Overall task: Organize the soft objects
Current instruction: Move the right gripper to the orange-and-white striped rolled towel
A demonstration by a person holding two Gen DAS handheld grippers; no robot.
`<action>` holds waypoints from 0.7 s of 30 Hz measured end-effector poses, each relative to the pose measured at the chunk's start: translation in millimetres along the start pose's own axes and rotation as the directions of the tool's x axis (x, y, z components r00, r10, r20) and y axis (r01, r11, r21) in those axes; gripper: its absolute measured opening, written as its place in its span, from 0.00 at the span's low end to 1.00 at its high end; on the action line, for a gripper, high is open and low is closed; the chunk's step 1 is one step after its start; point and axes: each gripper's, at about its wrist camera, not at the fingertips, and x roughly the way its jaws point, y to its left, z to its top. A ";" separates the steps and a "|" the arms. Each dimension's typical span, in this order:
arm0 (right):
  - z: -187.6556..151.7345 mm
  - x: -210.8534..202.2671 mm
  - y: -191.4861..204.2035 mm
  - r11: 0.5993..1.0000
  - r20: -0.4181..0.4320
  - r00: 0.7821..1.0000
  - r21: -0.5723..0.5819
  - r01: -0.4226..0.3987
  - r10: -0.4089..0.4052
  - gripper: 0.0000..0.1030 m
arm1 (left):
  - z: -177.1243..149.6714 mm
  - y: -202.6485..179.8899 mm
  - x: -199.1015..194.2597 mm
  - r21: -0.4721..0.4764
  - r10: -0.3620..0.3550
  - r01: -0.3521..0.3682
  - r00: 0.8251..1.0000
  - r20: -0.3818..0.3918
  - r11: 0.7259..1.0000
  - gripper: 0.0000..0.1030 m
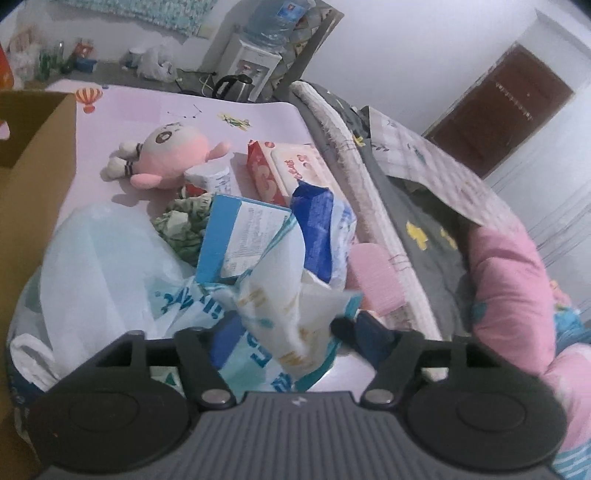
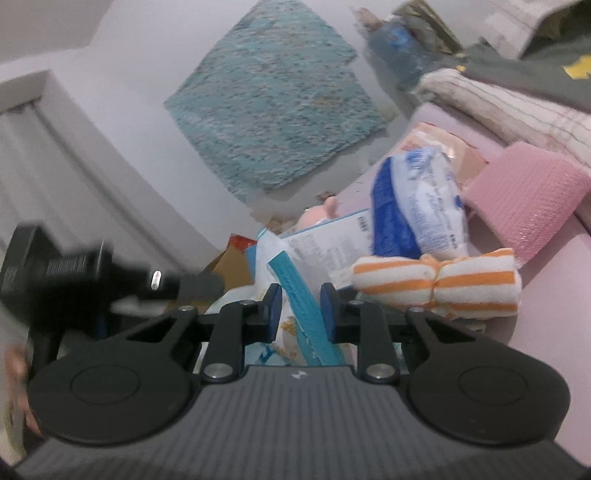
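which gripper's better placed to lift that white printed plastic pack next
Right. The right gripper has its jaws nearly shut on a fold of the white printed pack, teal strip between the pads. The left gripper stands wide open around the same pack, not visibly pinching it.

On the pink surface: 1 pink plush toy (image 1: 173, 155), 1 cardboard box (image 1: 33, 155) at the left edge, 1 red-and-white wipes pack (image 1: 288, 166), 1 blue-and-white soft pack (image 1: 317, 229), 1 light blue carton (image 1: 240, 236), 1 crumpled green cloth (image 1: 183, 225), 1 white plastic bag (image 1: 99, 258), 1 orange-striped rolled towel (image 2: 439, 284), 1 pink folded cloth (image 2: 528, 206). Behind: 1 kettle (image 1: 236, 86), 1 water dispenser (image 1: 255, 62) carrying 1 bottle (image 1: 277, 18). Grippers: 2.
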 end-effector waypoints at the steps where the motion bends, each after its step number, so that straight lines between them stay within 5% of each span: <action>1: -2.4 -2.0 5.1 1.000 0.001 1.000 -0.031 -0.007 0.007 0.21 | 1.5 0.1 0.7 -0.006 -0.004 0.004 1.000 -0.002 1.000 0.79; 3: -7.9 -8.1 14.0 0.997 -0.002 1.000 -0.079 -0.019 0.019 0.21 | 3.9 -0.9 2.0 -0.010 -0.001 0.001 1.000 -0.004 1.000 0.85; 13: -36.9 -18.0 64.5 0.946 -0.096 0.994 -0.314 -0.081 0.054 0.22 | 4.7 0.8 17.4 -0.036 0.065 -0.068 0.996 -0.066 0.997 0.84; 21: -47.6 -20.9 72.1 0.943 -0.132 0.988 -0.313 -0.114 0.076 0.22 | 0.6 -6.4 27.1 0.008 0.136 -0.136 0.985 -0.102 0.991 0.77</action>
